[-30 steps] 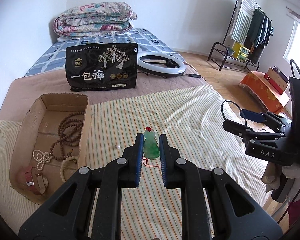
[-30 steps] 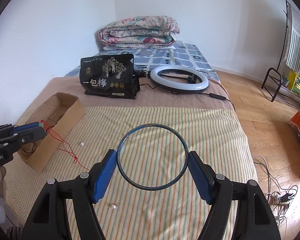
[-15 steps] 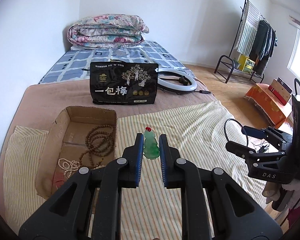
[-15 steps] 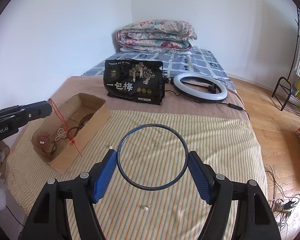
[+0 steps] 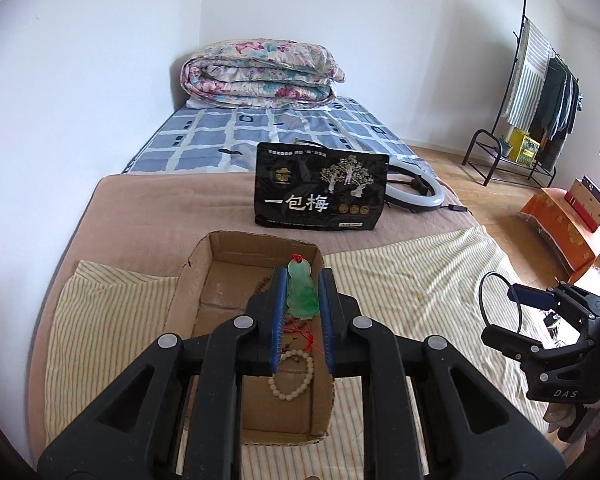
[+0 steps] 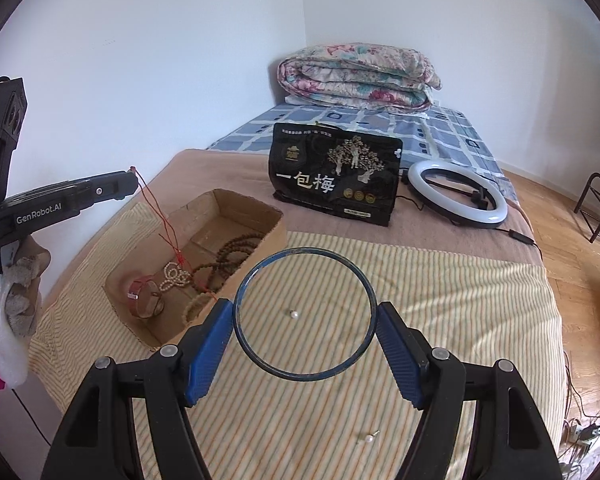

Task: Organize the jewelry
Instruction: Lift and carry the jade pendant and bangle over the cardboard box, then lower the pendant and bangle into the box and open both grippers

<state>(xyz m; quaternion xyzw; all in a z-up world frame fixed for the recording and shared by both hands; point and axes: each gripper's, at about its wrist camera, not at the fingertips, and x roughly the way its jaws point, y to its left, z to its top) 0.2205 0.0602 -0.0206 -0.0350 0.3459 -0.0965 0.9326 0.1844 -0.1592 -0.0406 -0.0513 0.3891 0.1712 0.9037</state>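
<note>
Fingers of your left gripper are pinched tight on the green jade pendant, and you've carried it a good way: a second ago it hung over the striped cloth on the bed, and now it sits right above the open cardboard box. Look at the right wrist view and you can see its red cord trailing from the left fingertip down into the box, its knotted end already among the beads. That's the pendant as good as delivered; by my reading, all it wants is a lowering and a release.

Your right gripper has swung the same way. Its fingers stand wide, pressing on both sides of the dark blue bangle, which is clear of the bed and now close beside the box's near corner, where before it was out over the middle of the cloth.

Inside the box lie the brown bead strand, a small pale bead string, a cream bead bracelet and a red-strapped watch. Two loose pearls remain on the striped cloth, one seen through the bangle, another nearer you. Those still need collecting, so the job isn't finished after these two drops.
</note>
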